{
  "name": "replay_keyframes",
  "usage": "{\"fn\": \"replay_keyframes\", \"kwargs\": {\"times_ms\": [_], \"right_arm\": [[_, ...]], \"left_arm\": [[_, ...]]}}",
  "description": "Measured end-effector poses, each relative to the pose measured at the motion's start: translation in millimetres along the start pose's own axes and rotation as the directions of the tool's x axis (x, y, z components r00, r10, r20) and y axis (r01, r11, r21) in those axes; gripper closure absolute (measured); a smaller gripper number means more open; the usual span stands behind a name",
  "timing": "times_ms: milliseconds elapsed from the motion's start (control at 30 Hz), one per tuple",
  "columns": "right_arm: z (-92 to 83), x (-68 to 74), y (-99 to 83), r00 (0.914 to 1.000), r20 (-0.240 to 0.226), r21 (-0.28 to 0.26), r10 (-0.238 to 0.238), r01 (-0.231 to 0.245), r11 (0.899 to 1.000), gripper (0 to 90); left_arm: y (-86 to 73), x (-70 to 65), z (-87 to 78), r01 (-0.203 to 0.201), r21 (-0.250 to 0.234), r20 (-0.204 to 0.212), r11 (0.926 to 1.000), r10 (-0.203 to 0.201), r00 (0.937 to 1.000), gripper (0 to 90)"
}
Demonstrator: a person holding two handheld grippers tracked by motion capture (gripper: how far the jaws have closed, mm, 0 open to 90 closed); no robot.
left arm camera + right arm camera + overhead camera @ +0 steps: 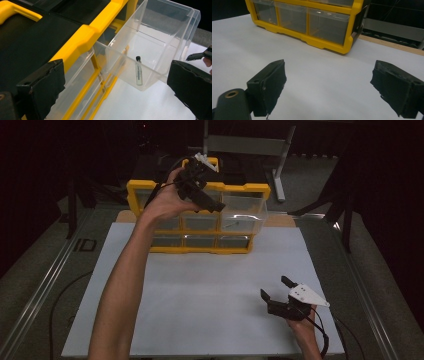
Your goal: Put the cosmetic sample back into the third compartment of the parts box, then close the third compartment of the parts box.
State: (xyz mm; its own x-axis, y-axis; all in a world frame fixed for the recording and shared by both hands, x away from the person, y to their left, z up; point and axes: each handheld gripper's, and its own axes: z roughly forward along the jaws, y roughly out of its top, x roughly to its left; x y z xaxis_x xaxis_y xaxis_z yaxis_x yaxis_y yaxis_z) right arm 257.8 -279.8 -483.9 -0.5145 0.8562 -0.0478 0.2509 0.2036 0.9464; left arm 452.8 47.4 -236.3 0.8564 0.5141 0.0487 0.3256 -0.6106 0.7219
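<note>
Vial [138,72] lies inside the pulled-out clear drawer [160,47] of the yellow organizer [200,215], just ahead of the left gripper [202,190], jaws spread wide; right gripper [280,292] rests open on the table [200,300], well apart; vial contents unclear

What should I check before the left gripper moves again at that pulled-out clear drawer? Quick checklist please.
1. Left gripper jaws apart and empty: ok, the left gripper view shows both pads spread with nothing between them.
2. Clear drawer out of the yellow organizer: ok, it sticks well out of the top row.
3. Small vial inside the drawer: ok, it lies in the front corner, black cap up.
4. Drawer seated firmly in its slot: cannot tell, the back end is hidden.
5. Right gripper out of the way: ok, open and low over the white board, apart from the organizer.
6. Other drawers shut: ok in the right gripper view.
</note>
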Motion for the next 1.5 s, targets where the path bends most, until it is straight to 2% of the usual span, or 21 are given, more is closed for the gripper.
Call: {"fn": "replay_keyframes", "kwargs": {"times_ms": [667,1133,1500], "right_arm": [[-0.4,-1.0,0.1,1.0,0.001,-0.005,-0.001,0.001,1.0,11.6],[0.0,-1.3,-0.2,1.0,0.003,-0.002,0.0,0.0,1.0,11.6],[-0.3,-1.3,-0.1,1.0,0.003,-0.004,0.0,0.0,1.0,11.6]], "left_arm": [[-23.4,-6.5,-2.5,-0.017,-0.023,0.023,0.9996,0.017,0.9996,2.5],[-40.8,-9.6,-1.8,-0.028,-0.03,0.024,0.9992,0.028,0.9993,2.6],[-48.3,-18.6,2.4,-0.038,-0.028,0.032,0.9989,0.039,0.9987,4.3]]}}
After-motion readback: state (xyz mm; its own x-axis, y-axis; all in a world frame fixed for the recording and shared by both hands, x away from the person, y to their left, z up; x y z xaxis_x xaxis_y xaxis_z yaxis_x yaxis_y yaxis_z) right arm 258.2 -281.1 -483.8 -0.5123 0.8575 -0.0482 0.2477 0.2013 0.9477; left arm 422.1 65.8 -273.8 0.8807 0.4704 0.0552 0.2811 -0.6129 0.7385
